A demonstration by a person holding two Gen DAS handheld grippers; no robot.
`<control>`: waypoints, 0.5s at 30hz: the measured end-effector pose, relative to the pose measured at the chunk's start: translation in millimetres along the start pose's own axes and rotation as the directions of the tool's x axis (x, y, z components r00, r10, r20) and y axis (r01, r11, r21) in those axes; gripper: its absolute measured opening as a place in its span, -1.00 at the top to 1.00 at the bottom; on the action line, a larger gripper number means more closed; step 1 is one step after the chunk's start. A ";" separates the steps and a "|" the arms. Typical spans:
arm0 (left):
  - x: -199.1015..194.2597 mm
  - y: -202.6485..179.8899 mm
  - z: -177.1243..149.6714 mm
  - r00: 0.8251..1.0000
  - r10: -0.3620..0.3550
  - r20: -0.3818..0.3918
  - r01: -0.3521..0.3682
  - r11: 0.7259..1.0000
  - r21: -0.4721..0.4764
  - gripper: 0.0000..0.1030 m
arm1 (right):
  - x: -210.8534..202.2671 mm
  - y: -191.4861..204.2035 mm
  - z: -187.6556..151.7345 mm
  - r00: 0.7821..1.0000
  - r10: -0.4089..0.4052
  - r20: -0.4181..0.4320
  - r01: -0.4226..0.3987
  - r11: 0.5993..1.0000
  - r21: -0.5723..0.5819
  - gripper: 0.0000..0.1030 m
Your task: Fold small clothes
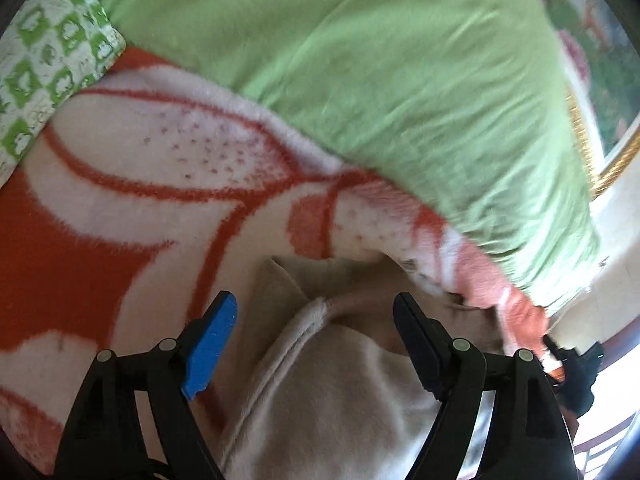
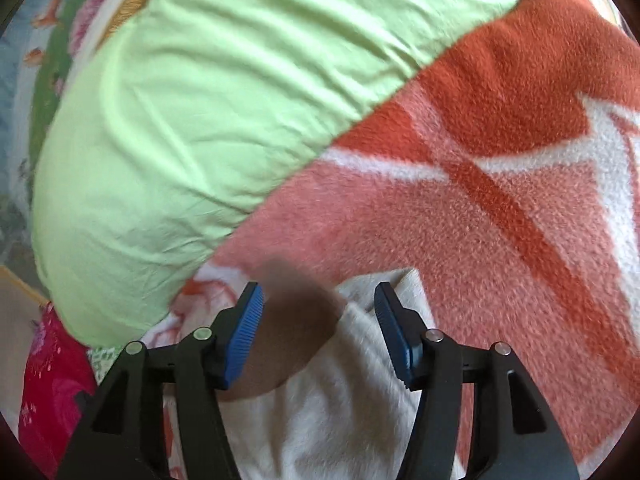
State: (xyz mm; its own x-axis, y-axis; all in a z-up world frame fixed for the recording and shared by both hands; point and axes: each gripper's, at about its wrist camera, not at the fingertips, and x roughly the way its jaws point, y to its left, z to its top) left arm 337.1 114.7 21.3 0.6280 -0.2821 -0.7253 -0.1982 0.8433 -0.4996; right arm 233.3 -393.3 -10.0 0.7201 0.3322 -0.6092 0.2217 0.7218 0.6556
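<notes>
Two grippers hang over a small cream-beige fleece garment [image 1: 320, 392] that lies on an orange-and-white patterned fleece blanket [image 1: 132, 184]. The left gripper [image 1: 316, 332] has its jaws spread wide, a stitched hem of the garment running between them, with neither pad pressing it. The right gripper [image 2: 320, 320] also stands apart (less widely), a corner of the pale cloth [image 2: 340, 400] lying loose beneath its blue ribbed pads [image 2: 244, 336]. A light green cotton sheet [image 2: 180, 120] covers the bedding beyond.
</notes>
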 end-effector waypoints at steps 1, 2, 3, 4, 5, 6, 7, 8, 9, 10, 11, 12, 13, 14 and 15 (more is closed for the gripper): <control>-4.6 -3.7 -7.6 0.999 -0.031 -0.009 0.031 1.000 -0.001 -0.56 | -2.9 6.8 -6.5 1.000 0.007 0.002 -0.007 0.999 -0.031 -0.15; -4.6 -11.5 -19.6 0.995 -0.085 -0.045 0.085 0.996 0.011 -0.56 | -5.0 13.5 -14.6 1.000 0.020 -0.003 -0.020 0.998 -0.062 -0.15; -0.4 -20.8 -29.7 0.990 -0.117 -0.083 0.120 0.992 0.035 -0.56 | -0.9 22.9 -24.8 0.999 0.045 -0.023 -0.047 0.994 -0.094 -0.15; 5.3 -30.9 -41.0 0.983 -0.135 -0.122 0.144 0.987 0.066 -0.56 | 4.2 32.4 -37.2 0.995 0.072 -0.066 -0.081 0.987 -0.136 -0.15; 14.4 -43.8 -56.1 0.975 -0.146 -0.170 0.165 0.981 0.102 -0.56 | 11.3 41.2 -49.2 0.990 0.083 -0.113 -0.102 0.979 -0.176 -0.15; 22.3 -51.1 -66.0 0.967 -0.154 -0.202 0.180 0.976 0.121 -0.56 | 21.4 51.5 -65.2 0.981 0.088 -0.174 -0.127 0.965 -0.231 -0.15; 33.2 -59.1 -78.1 0.958 -0.155 -0.241 0.194 0.970 0.144 -0.56 | 30.7 58.8 -77.2 0.970 0.094 -0.224 -0.155 0.950 -0.272 -0.15; 40.2 -62.6 -83.4 0.954 -0.149 -0.260 0.194 0.968 0.158 -0.56 | 42.6 66.2 -92.4 0.950 0.100 -0.294 -0.195 0.929 -0.314 -0.15; 49.5 -65.4 -88.1 0.952 -0.133 -0.277 0.186 0.967 0.174 -0.55 | 52.5 69.5 -103.6 0.933 0.098 -0.347 -0.221 0.916 -0.336 -0.15; 59.7 -66.2 -90.0 0.952 -0.110 -0.286 0.170 0.966 0.194 -0.55 | 63.8 72.3 -114.4 0.912 0.083 -0.402 -0.241 0.901 -0.360 -0.15; 65.9 -65.6 -89.0 0.954 -0.087 -0.287 0.152 0.966 0.210 -0.54 | 75.4 73.3 -122.3 0.896 0.056 -0.442 -0.246 0.889 -0.387 -0.15; 72.4 -63.8 -85.4 0.957 -0.061 -0.282 0.128 0.966 0.226 -0.53 | 80.8 72.3 -126.1 0.892 0.032 -0.451 -0.239 0.880 -0.410 -0.15; 78.3 -60.4 -78.7 0.961 -0.034 -0.273 0.102 0.965 0.240 -0.49 | 88.3 70.5 -124.9 0.900 -0.004 -0.435 -0.209 0.873 -0.440 -0.15; 84.1 -58.0 -72.9 0.964 -0.020 -0.264 0.086 0.967 0.242 -0.40 | 94.4 67.2 -119.2 0.914 -0.037 -0.405 -0.169 0.872 -0.460 -0.15; 85.4 -52.4 -63.6 0.967 -0.015 -0.253 0.076 0.969 0.234 -0.34 | 99.6 61.6 -108.8 0.931 -0.055 -0.361 -0.132 0.871 -0.474 -0.15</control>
State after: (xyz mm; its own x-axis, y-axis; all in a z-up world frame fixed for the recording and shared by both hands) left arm 353.3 17.3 -44.6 0.4198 -0.4012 -0.8141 0.0321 0.9030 -0.4284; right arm 247.1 -249.7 -78.8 0.4207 0.4885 -0.7645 -0.2132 0.8723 0.4400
